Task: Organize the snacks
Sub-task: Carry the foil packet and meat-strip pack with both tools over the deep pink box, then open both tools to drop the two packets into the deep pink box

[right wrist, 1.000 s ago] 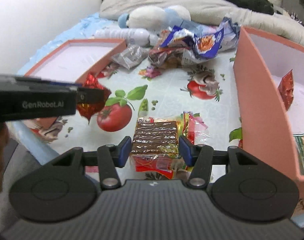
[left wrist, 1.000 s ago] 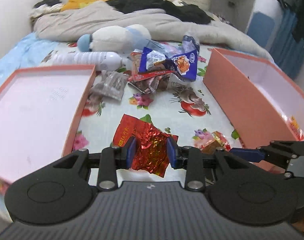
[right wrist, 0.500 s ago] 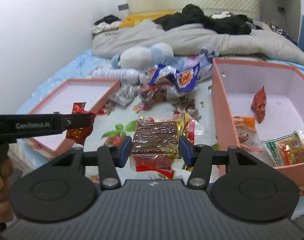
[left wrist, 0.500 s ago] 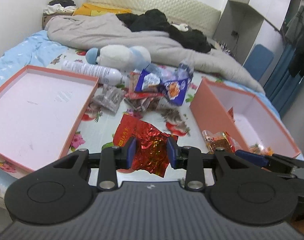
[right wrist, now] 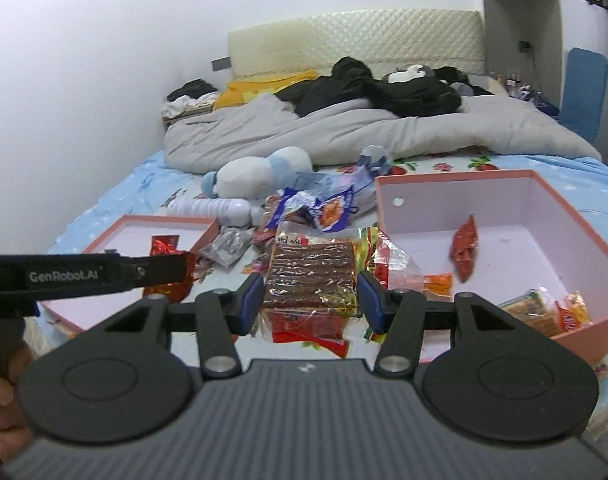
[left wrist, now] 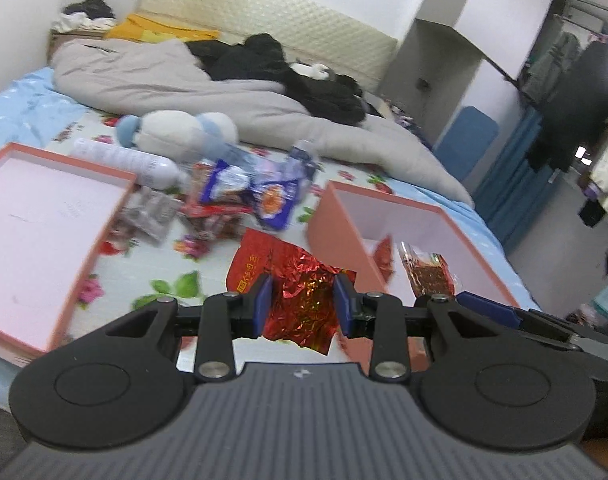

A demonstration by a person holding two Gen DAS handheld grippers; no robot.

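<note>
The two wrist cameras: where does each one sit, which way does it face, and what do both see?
Left wrist: sits on the left gripper, facing up the bed; gripper shut on a red foil packet; right gripper's tip at right.
Right wrist: sits on the right gripper, facing the headboard; shut on a brown snack pack; left gripper and a hand at left.
Shared: the deep pink box, shallow lid, plush toy.
</note>
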